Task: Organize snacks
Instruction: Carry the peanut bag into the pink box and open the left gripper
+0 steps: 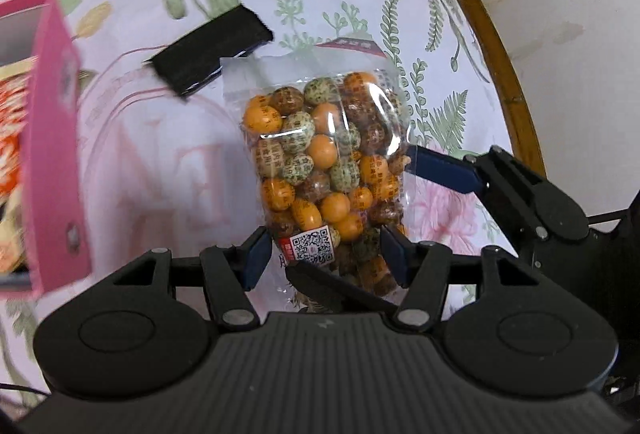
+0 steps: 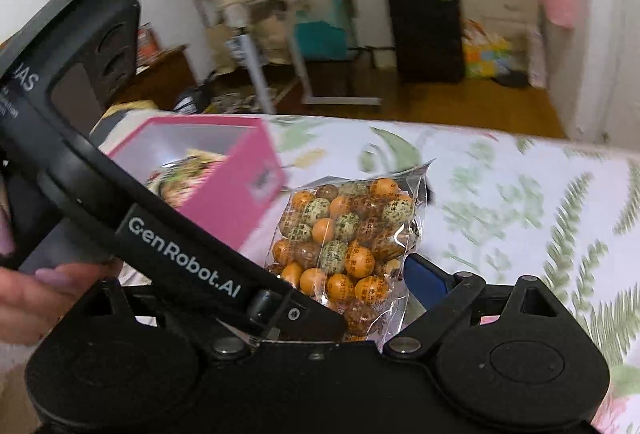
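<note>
A clear bag of orange, green and brown candy balls (image 1: 328, 170) hangs above the floral tablecloth. My left gripper (image 1: 326, 254) is shut on the bag's lower end, its blue pads pressing both sides. My right gripper (image 2: 360, 294) grips the same bag (image 2: 344, 242) from the side; one of its blue fingers (image 1: 444, 170) shows in the left wrist view at the bag's right edge. The other right finger is hidden behind the left gripper's body. A pink box (image 1: 48, 138) with snacks inside stands at the left; it also shows in the right wrist view (image 2: 228, 190).
A black snack packet (image 1: 208, 48) lies on the tablecloth (image 1: 160, 154) behind the bag. The table's wooden edge (image 1: 508, 74) runs along the right. In the right wrist view, a black bin (image 2: 428, 30) and a shelf rack stand on the floor beyond the table.
</note>
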Tool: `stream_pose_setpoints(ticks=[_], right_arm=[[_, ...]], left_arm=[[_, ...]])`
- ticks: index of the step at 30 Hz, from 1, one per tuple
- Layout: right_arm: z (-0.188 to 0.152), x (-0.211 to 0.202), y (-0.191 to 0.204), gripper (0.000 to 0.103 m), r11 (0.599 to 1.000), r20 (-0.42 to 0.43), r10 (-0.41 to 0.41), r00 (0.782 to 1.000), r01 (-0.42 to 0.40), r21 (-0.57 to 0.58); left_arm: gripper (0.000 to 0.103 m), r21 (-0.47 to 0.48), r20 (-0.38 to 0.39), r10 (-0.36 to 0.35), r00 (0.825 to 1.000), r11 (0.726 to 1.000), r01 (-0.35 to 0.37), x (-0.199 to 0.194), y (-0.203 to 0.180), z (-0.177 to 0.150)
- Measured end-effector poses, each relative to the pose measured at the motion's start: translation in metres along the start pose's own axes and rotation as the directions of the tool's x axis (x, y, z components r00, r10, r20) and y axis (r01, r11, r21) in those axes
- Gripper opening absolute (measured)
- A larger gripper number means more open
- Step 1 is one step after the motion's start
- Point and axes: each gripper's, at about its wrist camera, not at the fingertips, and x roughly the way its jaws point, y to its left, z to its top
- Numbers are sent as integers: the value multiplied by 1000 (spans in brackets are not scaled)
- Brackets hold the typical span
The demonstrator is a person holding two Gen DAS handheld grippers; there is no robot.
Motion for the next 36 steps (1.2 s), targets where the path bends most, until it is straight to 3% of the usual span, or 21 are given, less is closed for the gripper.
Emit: stream_pose_setpoints(ticks=[9, 11, 16, 22, 27, 30, 36], right_arm=[[34, 6, 69, 95, 991, -54, 95, 994, -100, -92], [49, 13, 84, 95, 989, -78, 125, 989, -130, -71], [81, 29, 121, 93, 972, -41, 198, 979, -202, -118], [106, 75, 163, 91, 939, -86, 284, 955, -295, -176], [120, 114, 186, 87, 924, -122, 313, 942, -332, -190], [123, 146, 189, 86, 926, -151, 331, 932, -351, -137], [109, 202, 180, 78, 917, -199, 398, 896, -394, 58]], left_arm=[[58, -60, 86, 95, 992, 994, -90, -73, 39, -25], [58, -75, 116, 133, 984, 989, -125, -92, 53, -25], [58, -105, 195, 196, 961, 978, -178, -136, 92, -25], [57, -162, 202, 290, 936, 952, -260, -169, 147, -22], [58, -223, 177, 313, 933, 936, -271, -175, 200, -12], [59, -247, 157, 332, 930, 925, -288, -171, 224, -4], [59, -265, 126, 408, 904, 893, -365, -148, 265, 6]])
